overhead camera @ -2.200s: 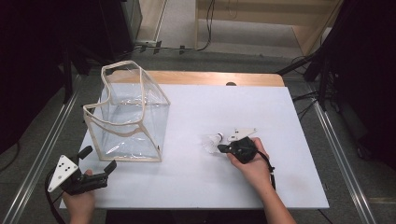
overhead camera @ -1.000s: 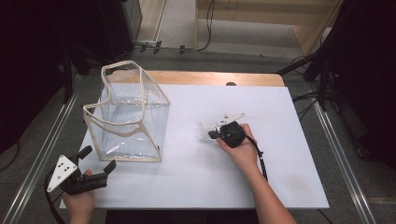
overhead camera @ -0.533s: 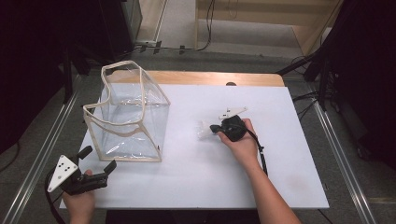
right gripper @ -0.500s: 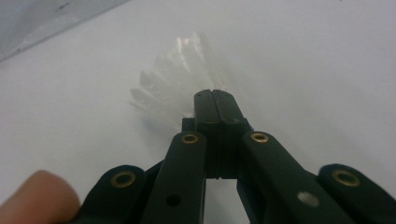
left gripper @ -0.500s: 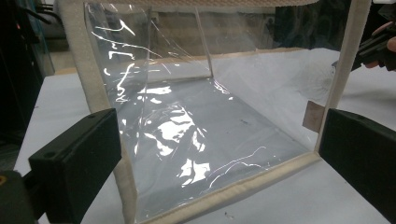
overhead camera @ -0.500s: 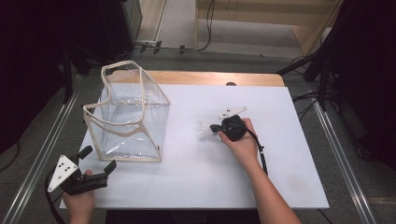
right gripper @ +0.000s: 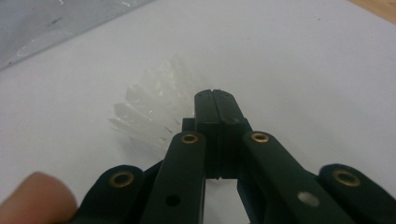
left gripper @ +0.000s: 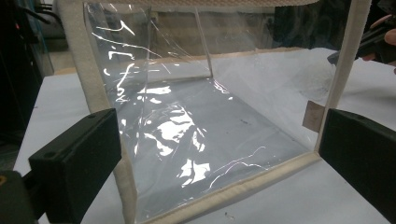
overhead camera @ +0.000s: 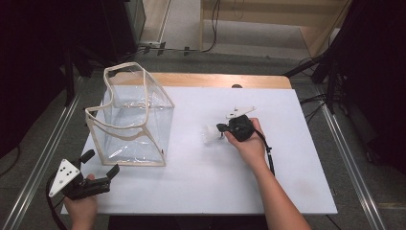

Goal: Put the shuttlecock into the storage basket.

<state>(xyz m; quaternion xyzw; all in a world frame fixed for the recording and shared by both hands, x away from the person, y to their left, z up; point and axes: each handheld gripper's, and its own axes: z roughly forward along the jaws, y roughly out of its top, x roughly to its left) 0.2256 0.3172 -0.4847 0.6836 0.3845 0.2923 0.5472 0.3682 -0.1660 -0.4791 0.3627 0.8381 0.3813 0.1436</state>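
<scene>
Right gripper (overhead camera: 221,128), centre frame: jaws pressed together on a white shuttlecock (overhead camera: 209,134), feathers fanning left toward the clear bag (overhead camera: 131,117), which stood nearer the left gripper (overhead camera: 98,165), jaws wide, lower left.

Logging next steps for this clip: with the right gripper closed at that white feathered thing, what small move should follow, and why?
Probably lift the right gripper a little off the table and start it toward the clear bag. Its jaws look shut on the shuttlecock, whose feathers fan out ahead of them, and the bag stands open-topped to the left. The left gripper waits open beside the bag's near corner.
</scene>
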